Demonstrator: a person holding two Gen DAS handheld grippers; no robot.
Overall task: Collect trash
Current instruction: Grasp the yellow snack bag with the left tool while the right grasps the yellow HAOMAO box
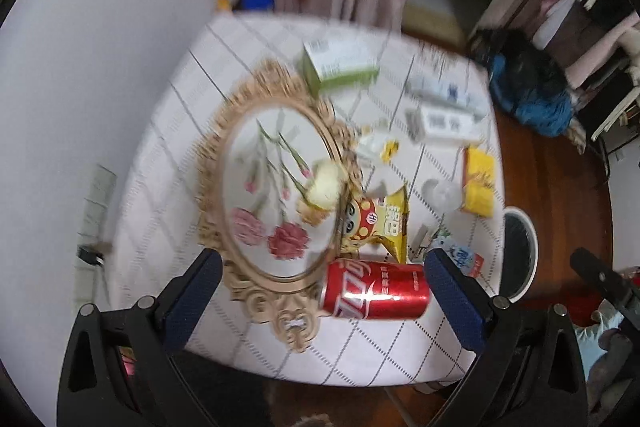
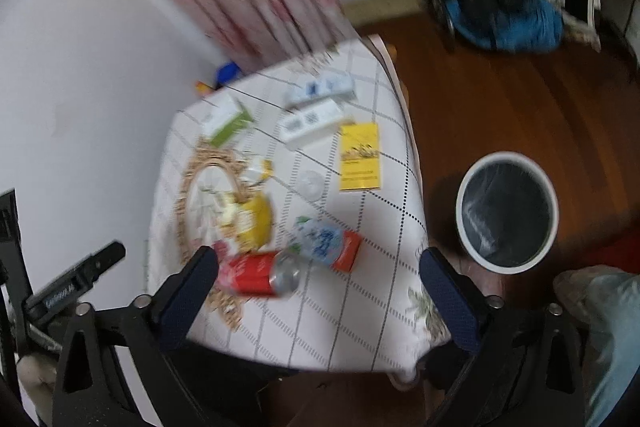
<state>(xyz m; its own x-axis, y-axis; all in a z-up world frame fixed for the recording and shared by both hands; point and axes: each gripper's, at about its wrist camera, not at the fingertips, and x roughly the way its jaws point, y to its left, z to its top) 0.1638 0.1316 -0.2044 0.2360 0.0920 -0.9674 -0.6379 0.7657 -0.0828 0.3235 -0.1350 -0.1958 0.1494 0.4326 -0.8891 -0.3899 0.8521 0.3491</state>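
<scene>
The red can [image 1: 376, 291] lies on its side at the table's [image 1: 160, 187] near edge, long axis running 9 to 3 o'clock, just ahead of the left tool [image 1: 322, 301], whose jaws gape empty. The right tool [image 2: 318, 301] is likewise spread and empty. The bin [image 2: 507, 211] at 3 o'clock looks empty, so collecting seems barely begun.

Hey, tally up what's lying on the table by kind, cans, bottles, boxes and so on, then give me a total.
Cans: 1, red can
Bottles: 1, plastic bottle
Boxes: 4, green, two white, yellow
Snack bags: 1, yellow bag
Trays: 1, oval tray
Total: 8
</scene>
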